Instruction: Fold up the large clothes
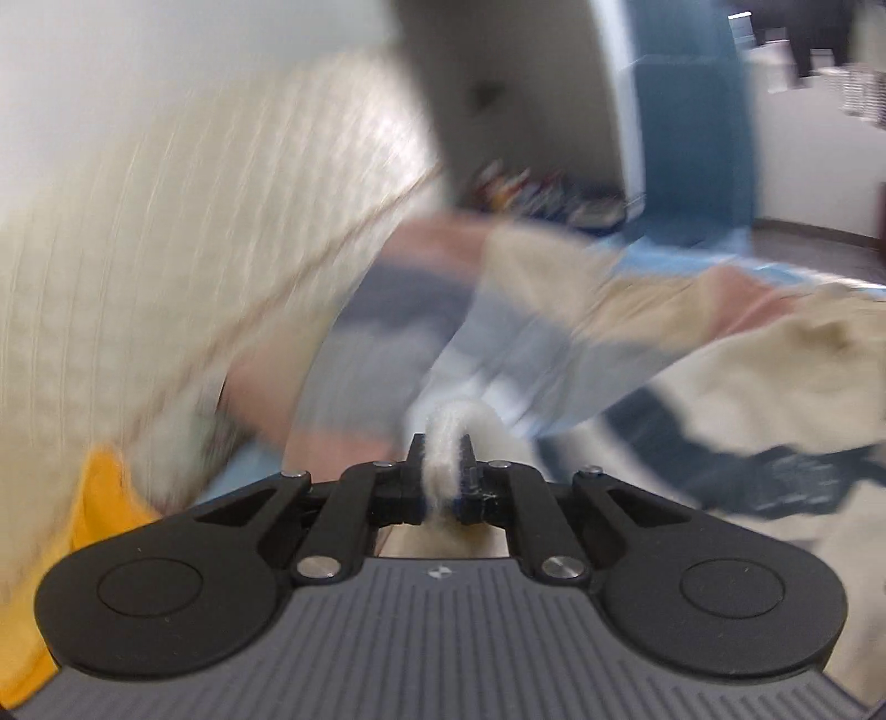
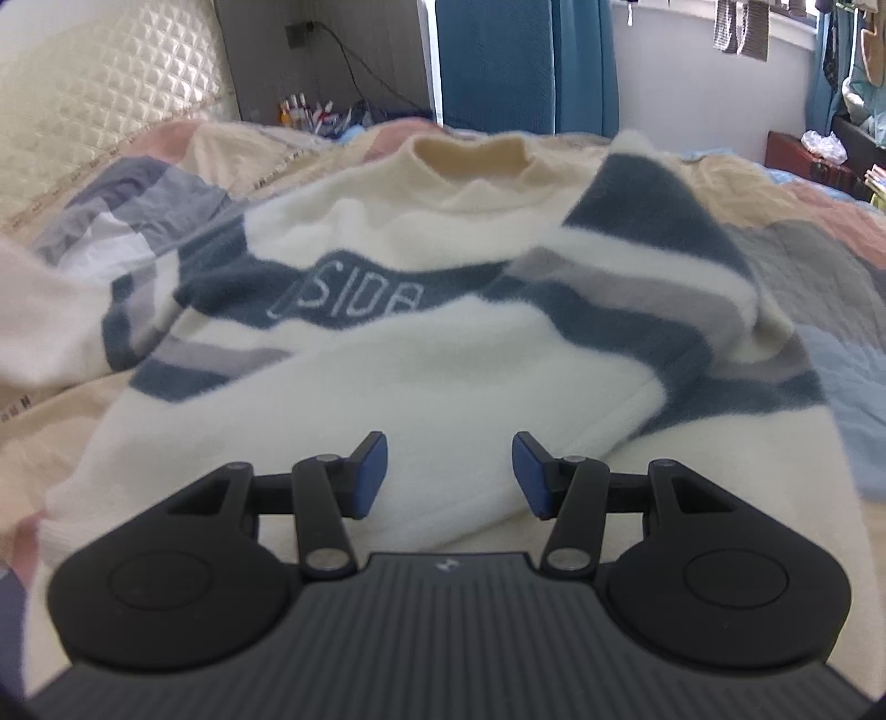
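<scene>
Bedroom: cream quilted headboard (image 2: pixel 94 83) at left, grey wall (image 2: pixel 354 50) behind it carrying a dark socket (image 2: pixel 296 34) with a cable hanging down to a clutter of small bottles (image 2: pixel 310 113). Blue curtains (image 2: pixel 520 61) hang centre, with a bright daylit window strip (image 2: pixel 692 22) to their right. Patchwork bedspread (image 2: pixel 819 232) in pink, beige, grey and pale blue covers the bed; left wrist view is motion-blurred, showing a yellow patch (image 1: pixel 105 509) at lower left.

right tongs (image 2: pixel 449 476): jaws apart, bare white sweater (image 2: pixel 443 387) between them, nothing blocking | ahead: sweater covers the bed (image 2: pixel 803 210) | left side: quilted headboard (image 2: pixel 99 94) walls it off | left tongs (image 1: pixel 443 471): gap filled by a fuzzy sweater fold; view blurred
</scene>
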`<state>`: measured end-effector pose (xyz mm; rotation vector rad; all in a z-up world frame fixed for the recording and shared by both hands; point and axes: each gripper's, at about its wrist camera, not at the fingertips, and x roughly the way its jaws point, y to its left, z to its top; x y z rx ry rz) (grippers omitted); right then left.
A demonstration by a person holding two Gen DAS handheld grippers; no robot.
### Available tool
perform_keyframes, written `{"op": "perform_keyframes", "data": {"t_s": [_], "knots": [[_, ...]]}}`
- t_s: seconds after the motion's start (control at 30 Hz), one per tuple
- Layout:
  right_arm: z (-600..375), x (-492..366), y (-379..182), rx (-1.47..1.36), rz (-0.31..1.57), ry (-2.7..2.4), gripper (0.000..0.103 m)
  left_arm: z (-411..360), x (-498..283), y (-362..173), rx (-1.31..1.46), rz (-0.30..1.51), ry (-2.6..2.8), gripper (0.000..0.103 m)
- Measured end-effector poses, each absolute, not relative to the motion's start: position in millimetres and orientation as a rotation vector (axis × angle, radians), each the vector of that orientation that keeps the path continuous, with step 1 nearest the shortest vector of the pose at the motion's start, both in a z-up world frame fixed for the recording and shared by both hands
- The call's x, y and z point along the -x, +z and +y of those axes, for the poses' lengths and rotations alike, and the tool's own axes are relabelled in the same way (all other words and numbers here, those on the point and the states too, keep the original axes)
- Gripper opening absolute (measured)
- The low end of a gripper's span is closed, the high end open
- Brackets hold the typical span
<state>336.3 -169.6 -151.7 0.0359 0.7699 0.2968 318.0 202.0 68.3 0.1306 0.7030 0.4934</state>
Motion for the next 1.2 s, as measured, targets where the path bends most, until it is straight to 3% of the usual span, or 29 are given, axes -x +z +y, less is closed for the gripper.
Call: {"op": "perform_keyframes", "data": {"t_s": [0.17,0.33,0.53,0.67,0.9,0.93,0.97,1.0,1.07,1.2], "knots": [[-195.5,-325.2,-132.9,-0.111,0.719,0.273,0.052,91.7,-322.7,120.4,-0.24,0.623,0.305,0.01],[-230.6,-314.7,-118.4,-0.222,0.689,0.23,0.052,-19.3,-329.3,118.2,-0.294,0.62,0.084,0.01],[-293.5,-295.2,-89.9,-0.415,0.565,0.158,0.053,-127.2,-339.6,86.7,-0.309,0.661,-0.121,0.01],[-331.1,-290.1,-83.8,-0.488,0.497,0.114,0.055,-174.2,-356.1,36.7,-0.291,0.748,-0.187,0.01],[-366.8,-293.6,-89.2,-0.483,0.409,-0.005,0.055,-189.5,-380.3,-26.9,-0.214,0.866,-0.222,0.011],[-367.3,-296.5,-91.5,-0.497,0.413,0.0,0.055,-185.0,-382.3,-29.5,-0.181,0.869,-0.23,0.014],[-366.1,-299.8,-93.3,-0.496,0.416,0.006,0.055,-179.4,-384.2,-31.7,-0.15,0.879,-0.244,0.023],[-363.8,-302.7,-93.8,-0.486,0.421,0.01,0.055,-173.6,-385.2,-33.1,-0.117,0.89,-0.254,0.04],[-357.9,-305.2,-93.7,-0.461,0.425,0.027,0.055,-157.7,-381.0,-30.5,-0.06,0.876,-0.257,0.058],[-347.0,-301.9,-92.2,-0.428,0.435,0.057,0.055,-119.2,-365.4,-33.1,0.036,0.826,-0.263,0.058]]}}
